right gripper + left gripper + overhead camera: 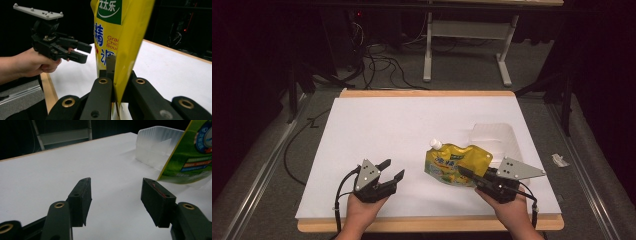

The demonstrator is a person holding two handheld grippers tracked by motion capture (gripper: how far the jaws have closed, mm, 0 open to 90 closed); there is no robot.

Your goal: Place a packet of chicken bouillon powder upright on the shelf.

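Observation:
A yellow spouted pouch (456,164) with a white cap is held up off the white table (402,135) at the right of centre. My right gripper (468,175) is shut on its lower edge; in the right gripper view the pouch (120,42) rises upright from between the closed jaws. My left gripper (393,170) stands open near the front left, nothing between its fingers (81,195). The left gripper view shows the pouch's green and yellow face (192,157) at the right edge. The left gripper (81,52), held by a hand, appears farther off in the right gripper view.
A clear plastic tray (493,136) lies just behind the pouch; its wall (155,145) shows in the left gripper view. A wooden rim (427,223) borders the table. A small scrap (559,160) lies off the right edge. Cables and a desk frame (467,45) sit beyond.

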